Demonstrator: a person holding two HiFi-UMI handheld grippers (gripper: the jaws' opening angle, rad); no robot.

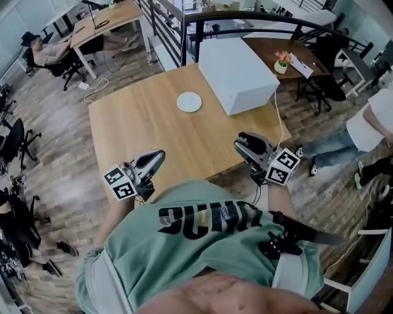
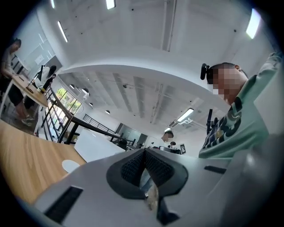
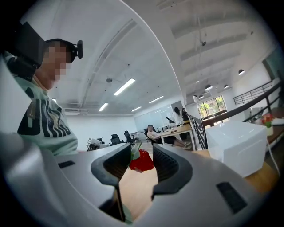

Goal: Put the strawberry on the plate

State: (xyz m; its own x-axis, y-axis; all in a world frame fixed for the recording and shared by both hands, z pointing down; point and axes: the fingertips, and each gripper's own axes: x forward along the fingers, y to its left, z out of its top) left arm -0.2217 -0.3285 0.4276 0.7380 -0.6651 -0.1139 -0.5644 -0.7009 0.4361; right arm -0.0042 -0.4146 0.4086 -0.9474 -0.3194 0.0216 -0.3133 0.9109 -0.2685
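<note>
A red strawberry (image 3: 142,161) with green leaves is pinched between the pads of my right gripper (image 3: 142,154), which is shut on it. In the head view the right gripper (image 1: 241,143) hovers at the table's near right edge, and the berry is hidden there. A small white plate (image 1: 189,102) lies near the middle of the wooden table (image 1: 141,122), well ahead of both grippers; it also shows in the left gripper view as the plate (image 2: 71,166). My left gripper (image 1: 158,156) is at the near left edge, shut with nothing in it, its pads (image 2: 133,166) touching.
A large white box (image 1: 236,73) stands on the table's far right, just beside the plate, with a cable running down from it. Office chairs, other desks and seated people surround the table. A black railing (image 1: 245,18) runs behind it.
</note>
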